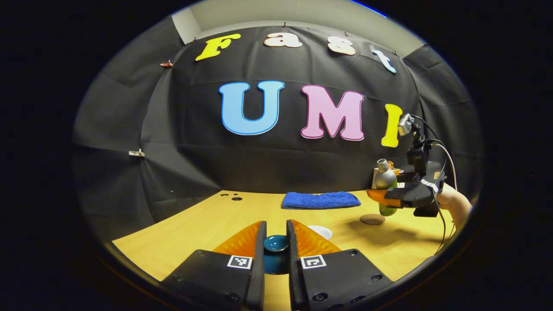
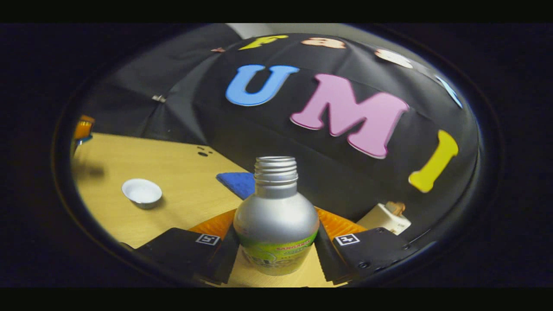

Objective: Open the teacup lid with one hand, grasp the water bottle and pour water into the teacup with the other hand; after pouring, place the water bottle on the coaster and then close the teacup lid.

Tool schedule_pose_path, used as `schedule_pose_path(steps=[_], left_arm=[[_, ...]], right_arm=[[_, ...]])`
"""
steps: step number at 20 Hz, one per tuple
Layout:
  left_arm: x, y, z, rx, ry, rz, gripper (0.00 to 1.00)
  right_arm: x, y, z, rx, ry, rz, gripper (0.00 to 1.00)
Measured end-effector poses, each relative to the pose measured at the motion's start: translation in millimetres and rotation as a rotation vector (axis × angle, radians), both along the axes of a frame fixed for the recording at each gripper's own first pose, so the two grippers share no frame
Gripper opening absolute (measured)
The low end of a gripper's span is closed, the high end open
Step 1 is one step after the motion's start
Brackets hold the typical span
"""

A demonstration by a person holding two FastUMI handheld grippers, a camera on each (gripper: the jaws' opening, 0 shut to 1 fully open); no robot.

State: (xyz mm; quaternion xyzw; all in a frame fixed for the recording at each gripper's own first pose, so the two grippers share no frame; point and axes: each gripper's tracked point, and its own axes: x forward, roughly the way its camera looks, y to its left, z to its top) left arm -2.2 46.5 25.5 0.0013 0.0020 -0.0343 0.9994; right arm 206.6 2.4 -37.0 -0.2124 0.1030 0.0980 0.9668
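Both grippers engaged. Left gripper (image 1: 276, 242) clamping the teal teacup lid (image 1: 276, 243) between its fingers, holding it lifted off so the white teacup (image 1: 320, 232) sits open on the wooden table (image 1: 194, 224). Right gripper (image 2: 276, 246) squeezing the water bottle (image 2: 275, 216) at its body, carrying it upright and uncapped, seemingly to avoid spilling before the pour. Bottle hanging above the round coaster (image 1: 372, 219), right of the teacup. Blue cloth (image 1: 320, 200) lying behind, against the wall.

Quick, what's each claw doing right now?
Left claw: closed on the teacup lid.
Right claw: closed on the water bottle, lifted off the table.
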Motion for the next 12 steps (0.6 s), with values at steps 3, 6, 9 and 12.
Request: schedule_pose_path(steps=[3, 6, 9, 12], left_arm=[[5.4, -18.6, -1.4, 0.001, 0.008, -0.029, 0.27], [8.8, -34.0, -1.3, 0.024, 0.003, -0.055, 0.27], [11.4, -48.4, -1.0, 0.055, -0.002, -0.082, 0.27], [12.6, -56.5, 1.3, 0.093, -0.016, -0.096, 0.27]], right_arm=[[-6.2, -35.0, 6.8, 0.191, 0.013, -0.055, 0.81], [-4.5, -46.7, 23.4, 0.333, -0.028, -0.069, 0.81], [5.8, -45.4, 31.0, 0.442, -0.061, -0.056, 0.81], [24.1, -45.8, 10.8, 0.42, -0.06, -0.056, 0.81]])
